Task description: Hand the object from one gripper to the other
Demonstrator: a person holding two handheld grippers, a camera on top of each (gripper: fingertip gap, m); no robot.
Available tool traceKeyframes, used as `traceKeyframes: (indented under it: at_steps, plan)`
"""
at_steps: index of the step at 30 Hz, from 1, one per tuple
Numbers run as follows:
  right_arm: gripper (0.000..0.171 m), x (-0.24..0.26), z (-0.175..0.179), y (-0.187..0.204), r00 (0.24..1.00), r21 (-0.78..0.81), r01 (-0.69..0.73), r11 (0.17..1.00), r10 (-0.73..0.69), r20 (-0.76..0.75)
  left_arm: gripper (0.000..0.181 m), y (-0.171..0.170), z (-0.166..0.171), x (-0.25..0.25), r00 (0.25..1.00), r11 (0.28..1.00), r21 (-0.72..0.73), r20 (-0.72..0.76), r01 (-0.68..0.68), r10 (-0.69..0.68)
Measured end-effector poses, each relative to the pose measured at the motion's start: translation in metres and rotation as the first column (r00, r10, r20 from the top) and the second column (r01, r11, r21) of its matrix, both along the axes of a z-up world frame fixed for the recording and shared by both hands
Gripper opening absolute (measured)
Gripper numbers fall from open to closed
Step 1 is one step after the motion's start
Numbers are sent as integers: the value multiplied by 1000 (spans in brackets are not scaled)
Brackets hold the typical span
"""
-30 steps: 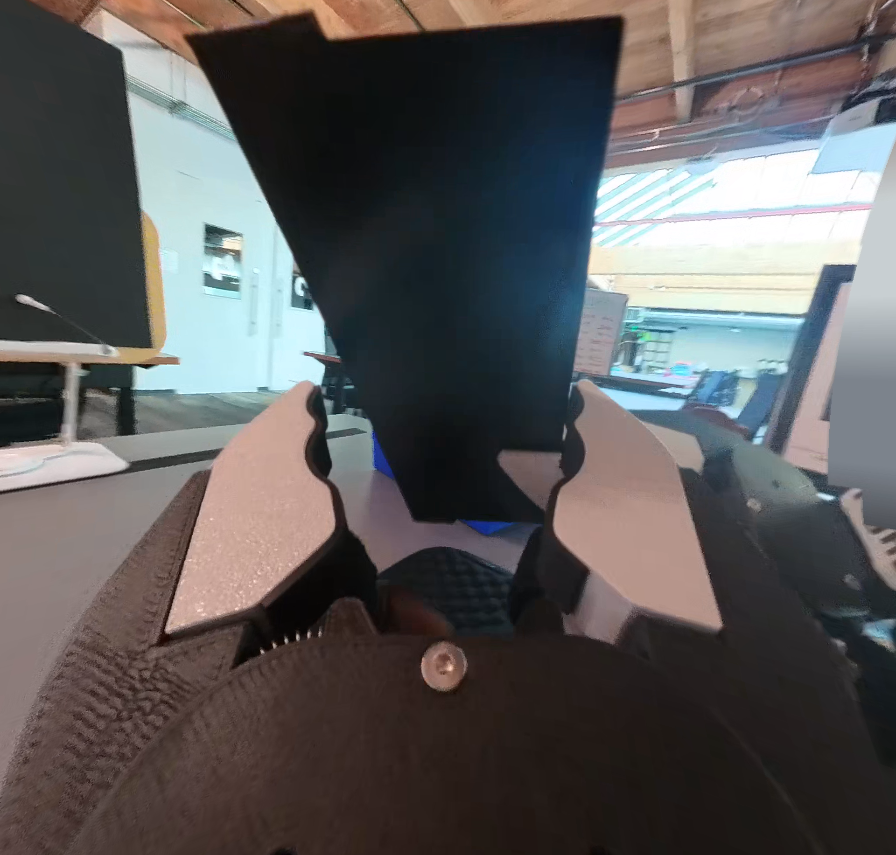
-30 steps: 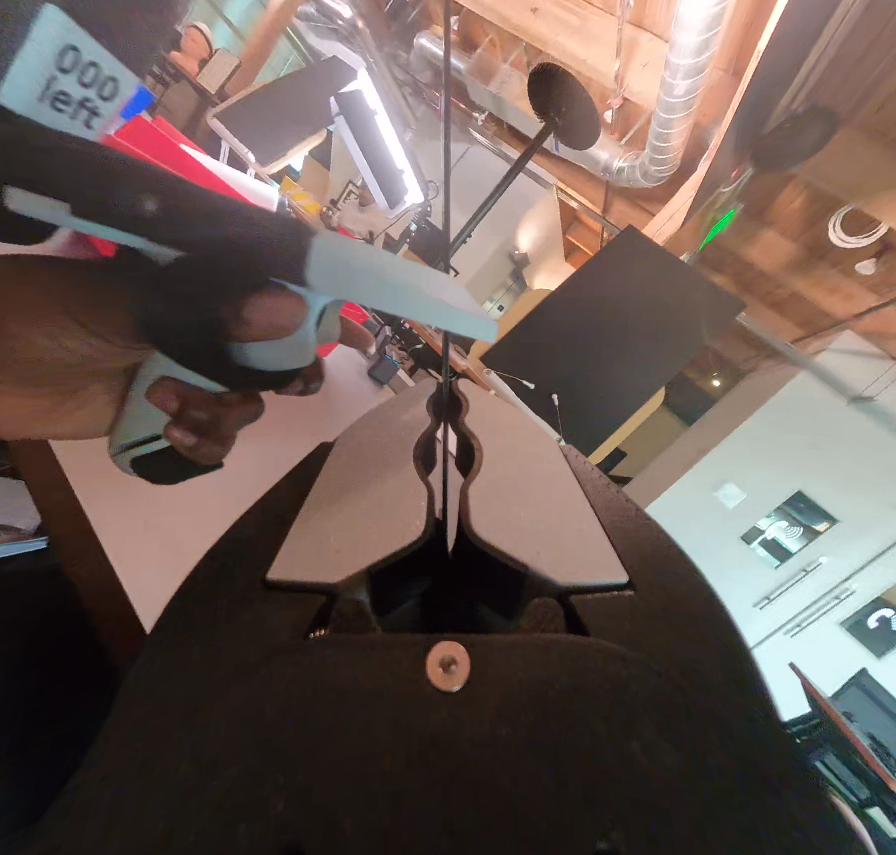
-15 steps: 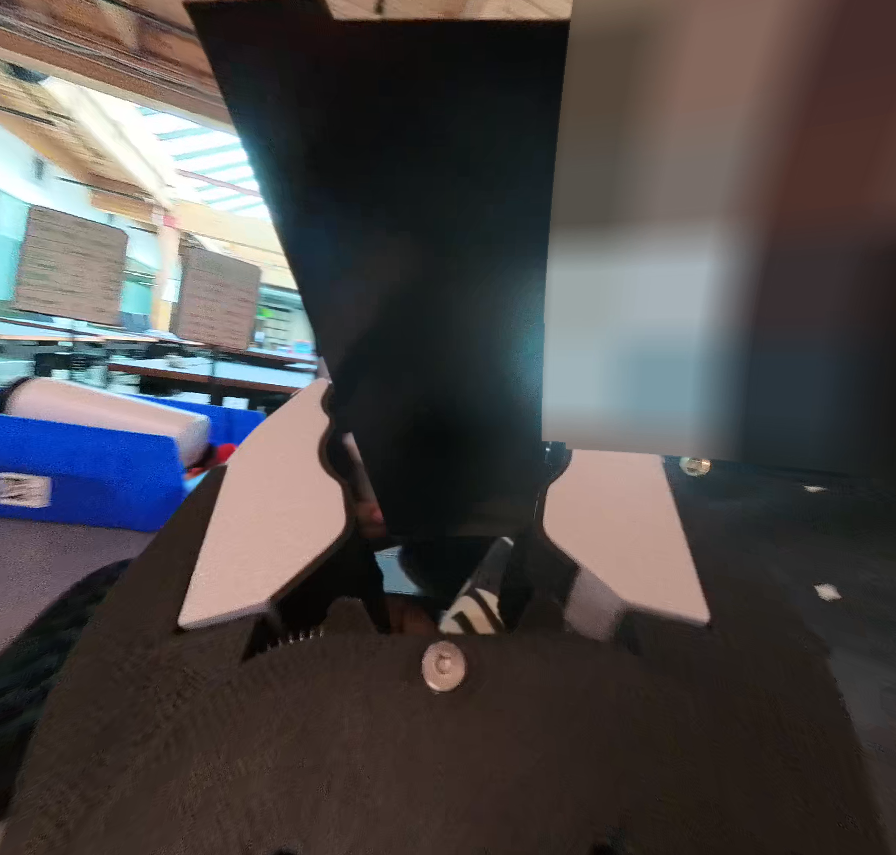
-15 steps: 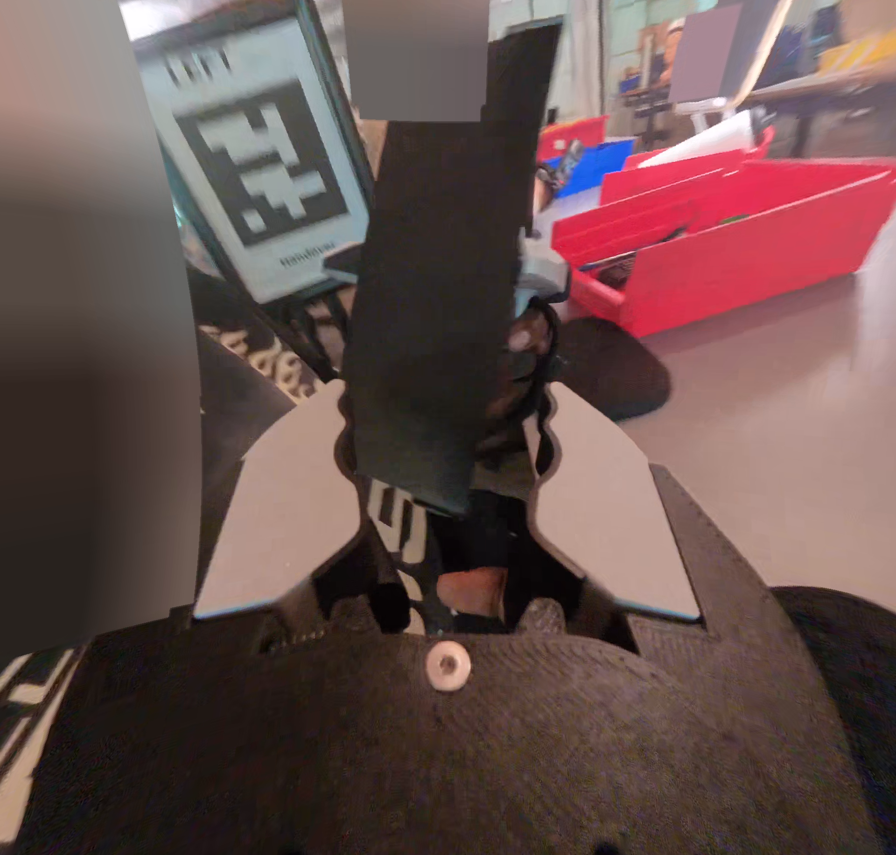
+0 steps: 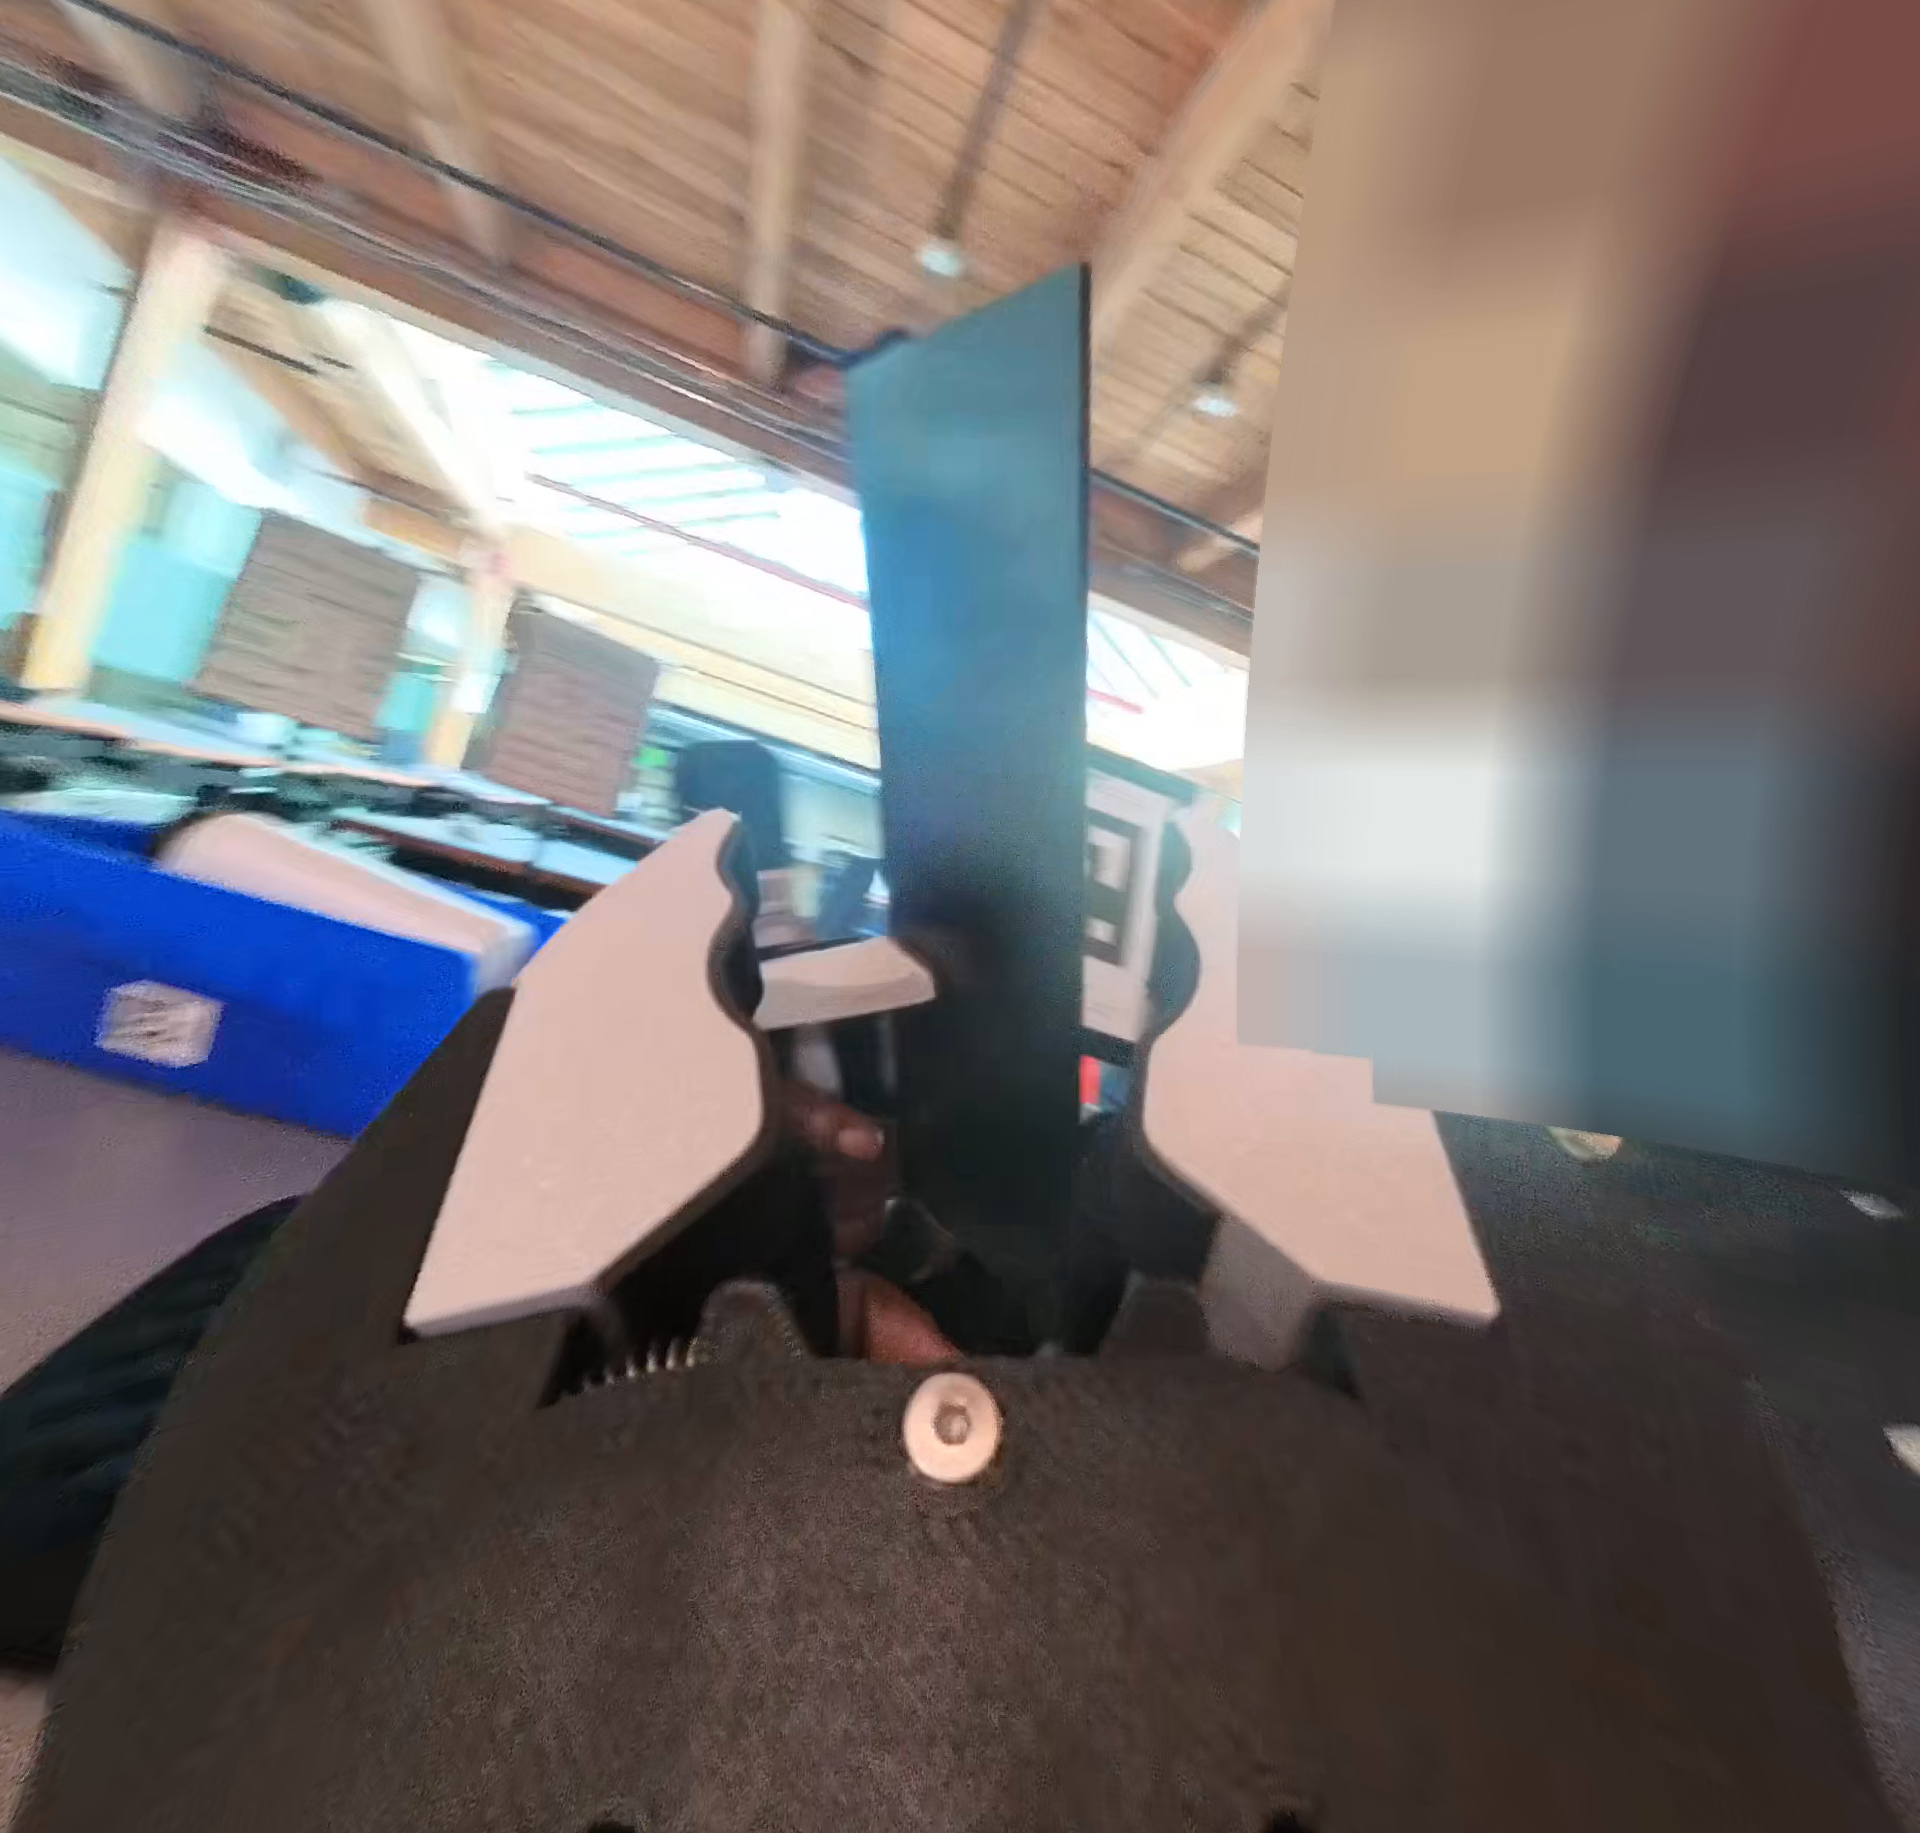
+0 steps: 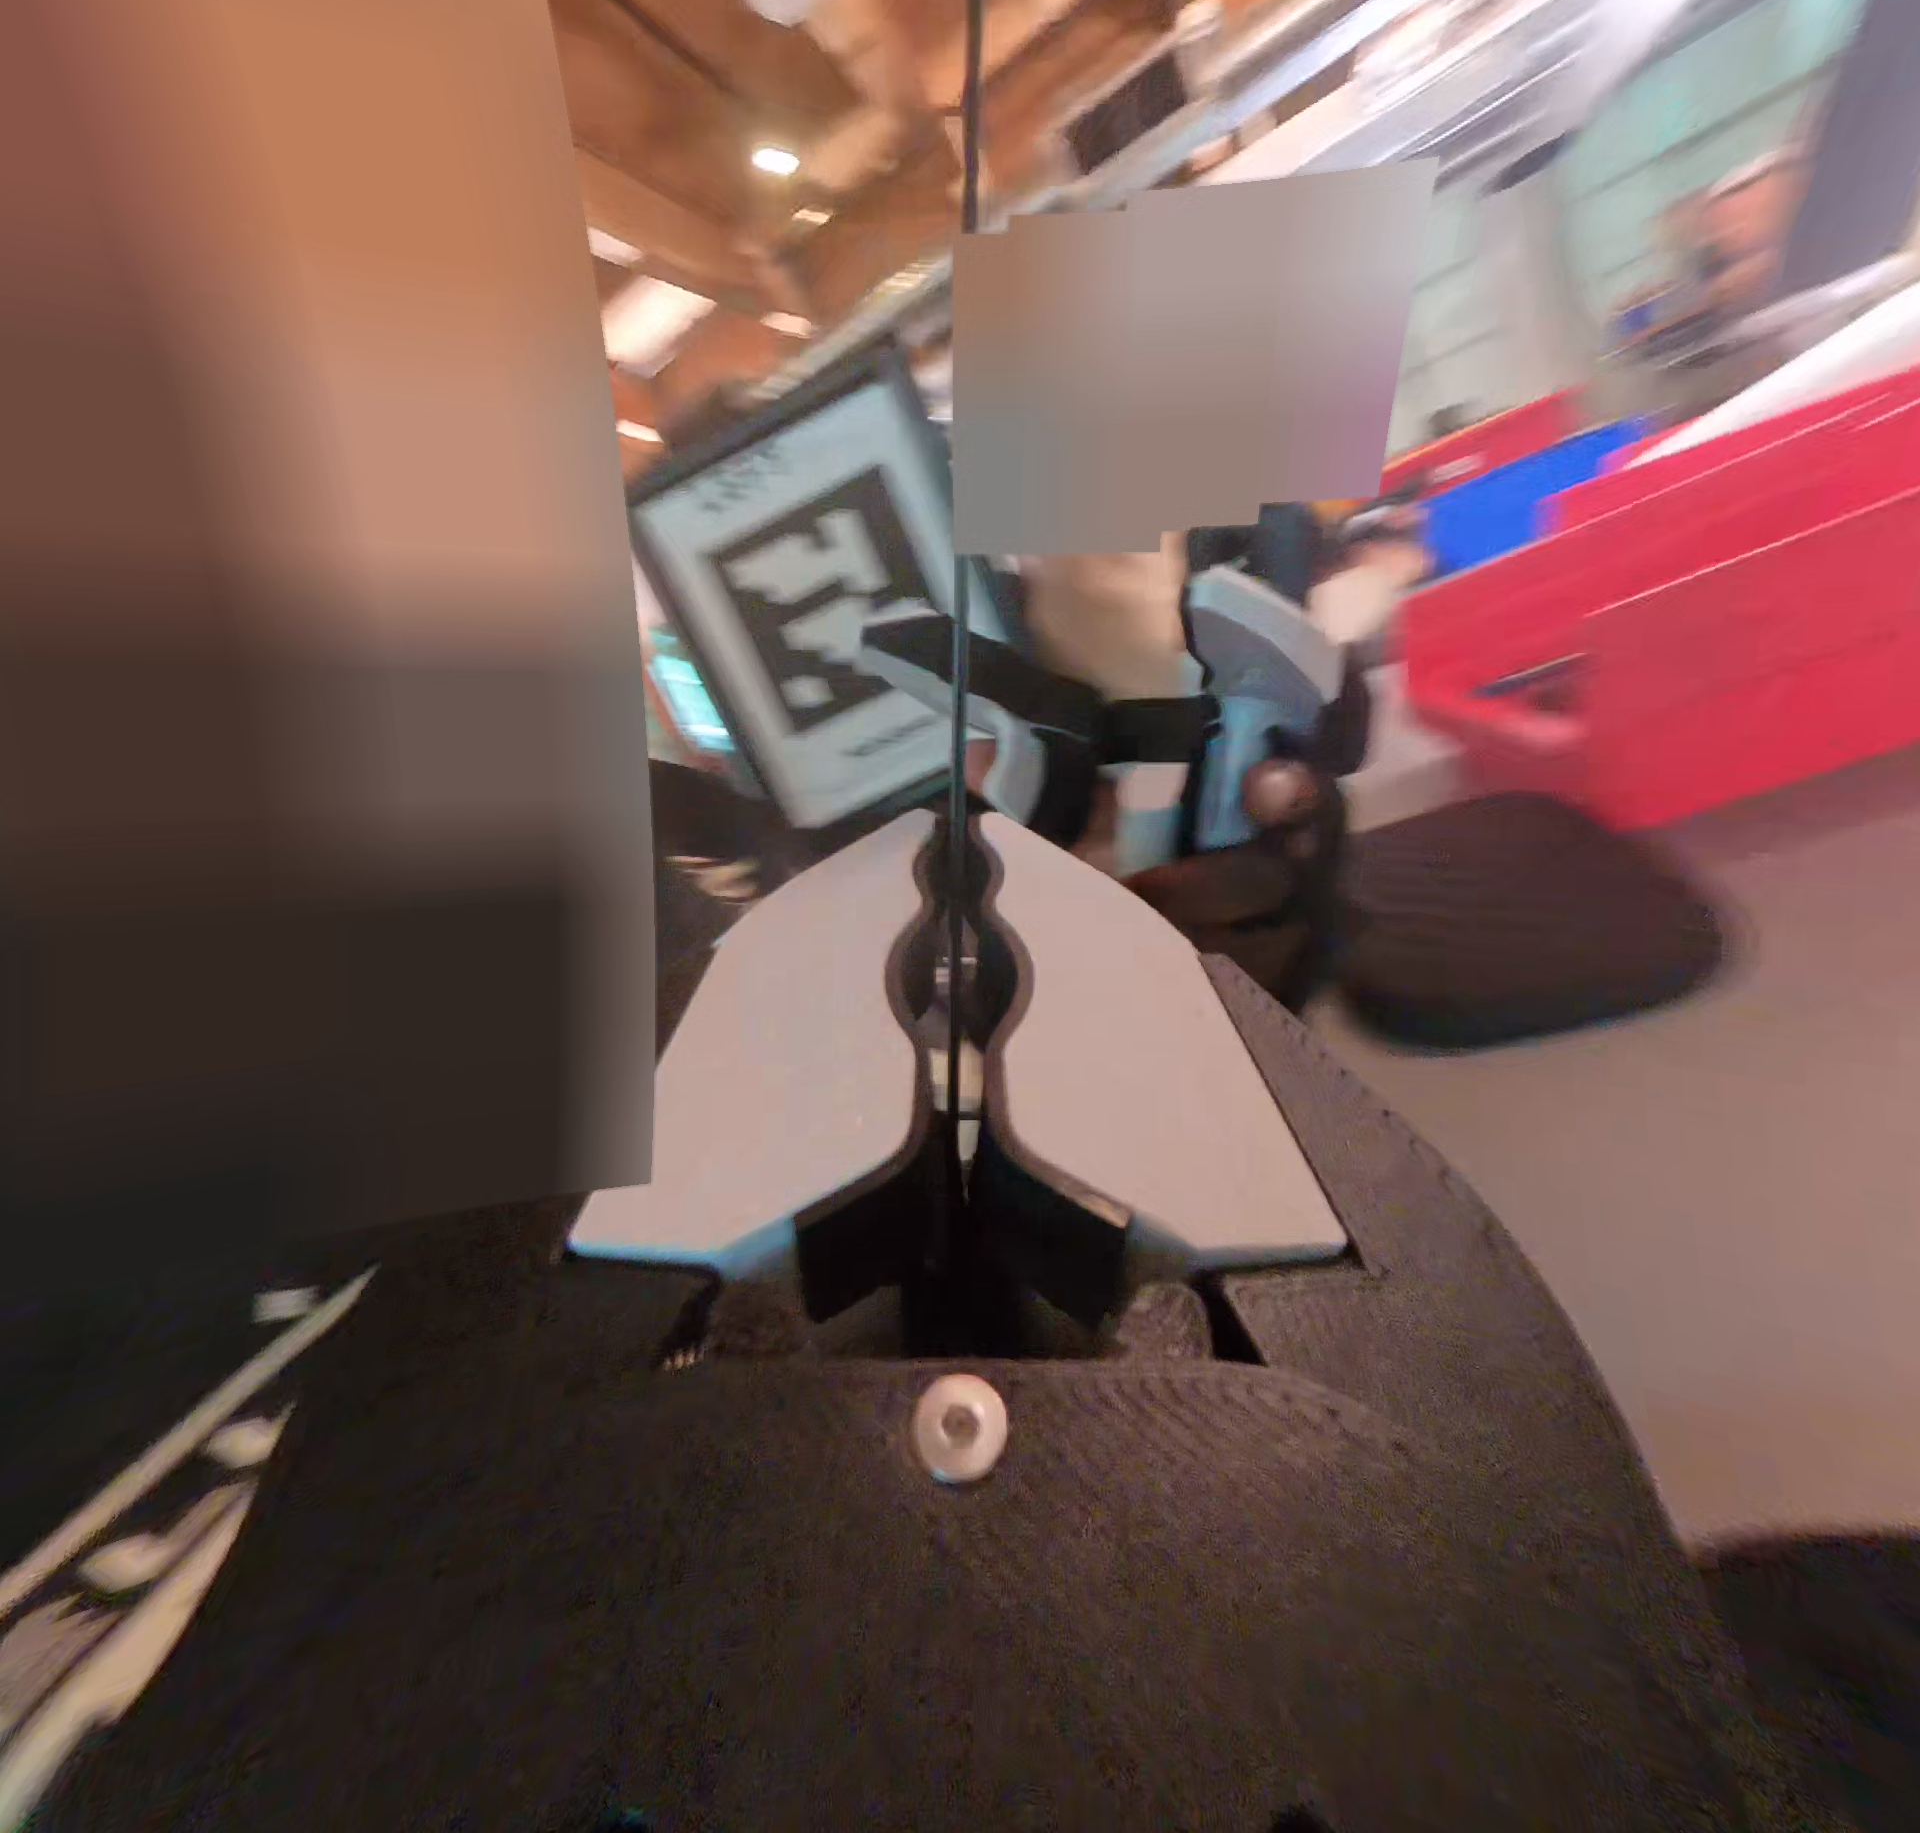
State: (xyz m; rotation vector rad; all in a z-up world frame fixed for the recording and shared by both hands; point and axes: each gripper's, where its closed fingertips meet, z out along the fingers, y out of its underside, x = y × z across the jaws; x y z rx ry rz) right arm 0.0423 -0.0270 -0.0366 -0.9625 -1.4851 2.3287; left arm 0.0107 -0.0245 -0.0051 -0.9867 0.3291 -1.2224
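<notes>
Far left, a blue bin sat on the grey surface, well clear of the action. The left tongs stood wide apart, and the black sheet rose upright between them, touching neither finger as far as I could tell.

Half a second earlier the right tongs had gaped around that sheet. Now they were pressed together on its lower edge, the sheet showing as a thin dark line. That likely meant the right side carried it alone and the pass was settled that way.

Just beyond hung the left gripper's black-and-white marker card, close to the sheet. Red bins lay far right, out of the way. Only those flanking left fingers crowded it.
</notes>
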Motion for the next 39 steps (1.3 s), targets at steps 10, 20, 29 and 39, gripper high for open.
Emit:
traceKeyframes:
  at_steps: [10, 20, 29, 39]
  plan:
    - [3, -5, 14, 12, 916, 264, 395, 880, -356, -183, 2, 4, -6, 11, 977, 987, 28, -141, -158, 161]
    - [4, -7, 6, 11, 925, 281, 374, 884, -333, -184, 2, 8, -5, 1, 985, 987, 3, -66, -158, 158]
    - [2, -21, 6, 50, 540, 524, 815, 249, -655, -529, 101, 44, -1, -15, 669, 708, 32, -300, -705, 680]
    - [12, -26, -4, 24, 623, 597, 762, 252, -535, -570, 87, 42, -1, -1, 815, 841, -9, -253, -541, 522]
